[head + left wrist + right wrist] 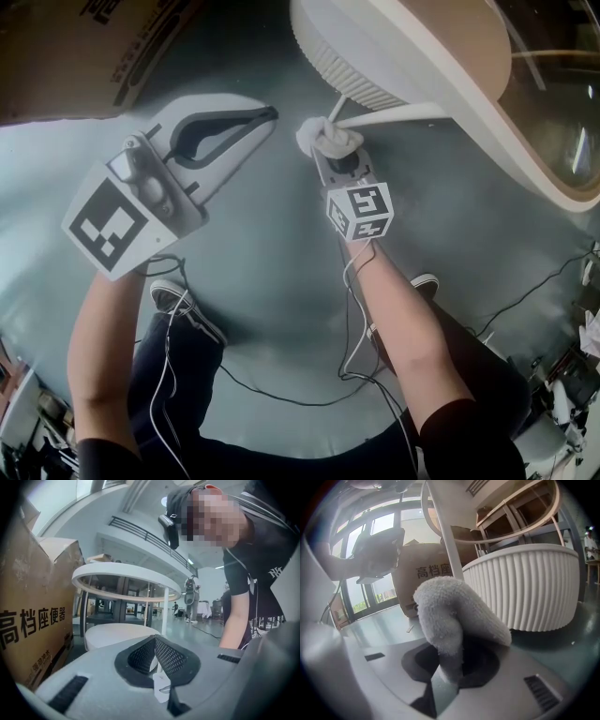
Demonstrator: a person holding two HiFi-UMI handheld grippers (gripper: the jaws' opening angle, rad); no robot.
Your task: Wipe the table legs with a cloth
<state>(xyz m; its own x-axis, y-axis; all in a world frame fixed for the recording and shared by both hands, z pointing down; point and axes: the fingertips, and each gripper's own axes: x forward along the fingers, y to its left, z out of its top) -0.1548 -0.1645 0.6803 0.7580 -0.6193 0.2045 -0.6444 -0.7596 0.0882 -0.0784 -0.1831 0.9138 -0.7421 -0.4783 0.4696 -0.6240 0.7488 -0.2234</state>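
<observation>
Two grippers: one in each hand, both held low over the floor.
Right gripper (330, 145): jaws pinched on a wad of white cloth (322, 137); the cloth bulged out past the tips.
Right gripper view: fluffy cloth (452, 613) filled the middle, and its tail ran down between the jaws.
Cloth position: lay against the thin white table leg (394, 116), low on it.
Left gripper (268, 114): jaws pressed together at the tips, nothing between them; it was left of the cloth and clear of the leg.
Table (530, 145): round, with a pale rim, above the leg.
Ribbed white drum (349, 73): stood just beyond the leg.
Cardboard box (80, 42): stood at far left, with printed characters on its side.
Floor (281, 281): grey-green, with thin cables (281, 399) trailing across it.
</observation>
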